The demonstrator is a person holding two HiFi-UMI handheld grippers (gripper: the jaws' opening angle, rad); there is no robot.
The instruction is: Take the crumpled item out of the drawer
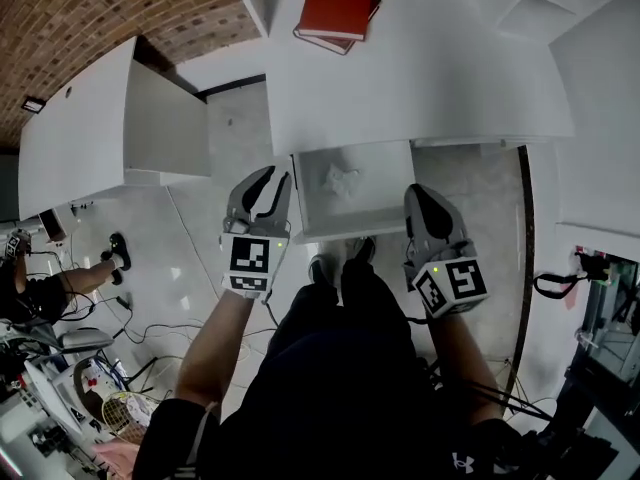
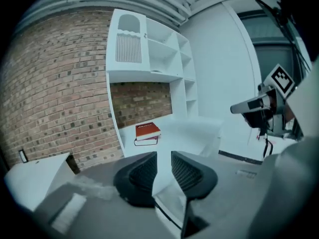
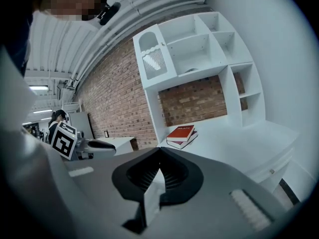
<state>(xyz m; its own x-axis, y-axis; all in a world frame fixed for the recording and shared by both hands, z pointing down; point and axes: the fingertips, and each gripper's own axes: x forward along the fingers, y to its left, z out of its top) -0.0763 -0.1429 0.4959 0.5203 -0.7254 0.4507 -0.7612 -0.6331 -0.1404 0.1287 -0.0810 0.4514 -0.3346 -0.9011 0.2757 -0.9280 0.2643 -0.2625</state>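
Observation:
Under the white desk (image 1: 420, 78) a drawer (image 1: 345, 226) stands pulled out. A crumpled white item (image 1: 340, 180) lies in it. In the head view my left gripper (image 1: 272, 183) hangs just left of the drawer's front corner, its jaws apart with nothing between them. My right gripper (image 1: 424, 200) sits just right of the drawer, its jaws together. The left gripper view shows the open left gripper (image 2: 163, 159) empty and aimed toward the desk. The right gripper (image 3: 159, 151) has its tips meeting, with nothing held.
Two stacked books, the top one red (image 1: 337, 6), lie on the desk's far side, below a white shelf unit (image 3: 194, 54) on a brick wall. A white cabinet (image 1: 90, 128) stands at left. Cables and gear litter the floor at lower left (image 1: 90, 368).

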